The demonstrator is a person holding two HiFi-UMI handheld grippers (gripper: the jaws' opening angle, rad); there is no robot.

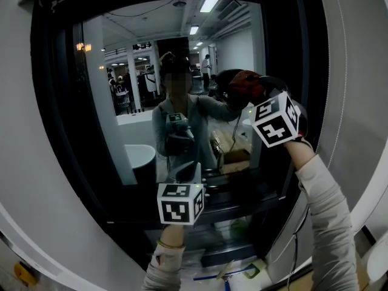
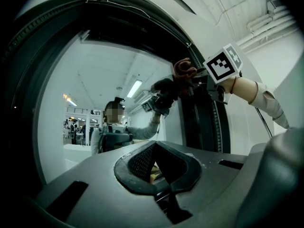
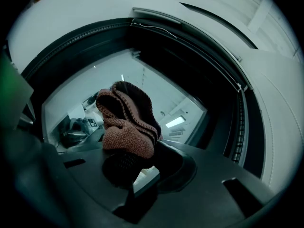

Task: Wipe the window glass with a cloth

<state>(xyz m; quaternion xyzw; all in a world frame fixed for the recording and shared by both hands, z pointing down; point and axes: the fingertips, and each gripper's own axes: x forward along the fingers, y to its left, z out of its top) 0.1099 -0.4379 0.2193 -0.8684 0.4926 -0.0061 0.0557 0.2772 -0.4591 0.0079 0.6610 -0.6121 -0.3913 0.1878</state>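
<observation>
Right tongs (image 3: 129, 159) clamp cloth (image 3: 127, 127) at window glass (image 3: 164, 96); left tongs (image 2: 155, 167) closed, empty, lower.

You are working in dim, cool-toned light: the window frame (image 1: 60, 132) reads almost black, while the window glass (image 1: 139, 71) throws back a bright room lit by ceiling strip lights (image 1: 210, 2). Fisheye lenses bend every straight edge, and both gripper views fade to black at the corners. The cloth (image 3: 127, 127) is sharp; the foreground nearest each lens is soft and shadowed.
</observation>
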